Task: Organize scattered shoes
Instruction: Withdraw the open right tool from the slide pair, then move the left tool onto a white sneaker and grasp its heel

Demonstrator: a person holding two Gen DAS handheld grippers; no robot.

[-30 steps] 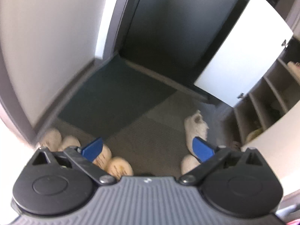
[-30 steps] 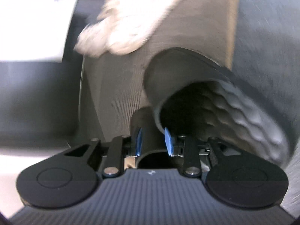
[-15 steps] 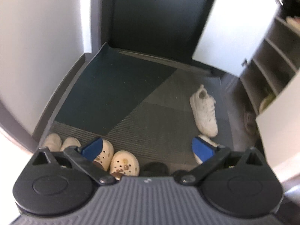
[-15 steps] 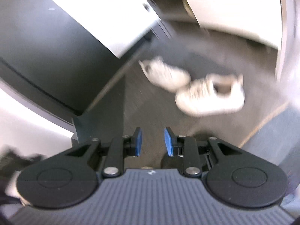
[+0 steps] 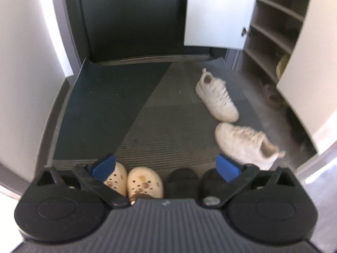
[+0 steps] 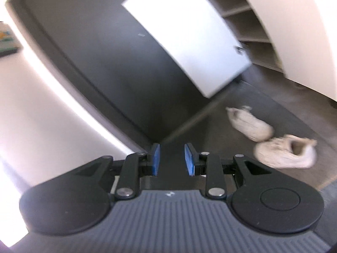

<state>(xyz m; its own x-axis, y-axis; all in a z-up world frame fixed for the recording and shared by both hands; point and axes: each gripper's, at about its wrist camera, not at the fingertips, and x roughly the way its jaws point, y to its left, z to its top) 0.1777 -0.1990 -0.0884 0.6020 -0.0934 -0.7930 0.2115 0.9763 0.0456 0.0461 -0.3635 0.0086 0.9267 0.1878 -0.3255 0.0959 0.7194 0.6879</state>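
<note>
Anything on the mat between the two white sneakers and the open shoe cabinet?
Nothing visible. The nearer sneaker and farther sneaker lie on the mat beside the cabinet; its door is swung open, only bare floor between.

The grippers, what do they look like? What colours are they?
Both look the same. The left gripper and the right gripper each have a grey ribbed body with a round black disc on either side. Black arms with silver screws lead to the fingers, which carry flat blue pads. There is a tiny white mark on the ribbed part. No cables or sleeves show.
</note>
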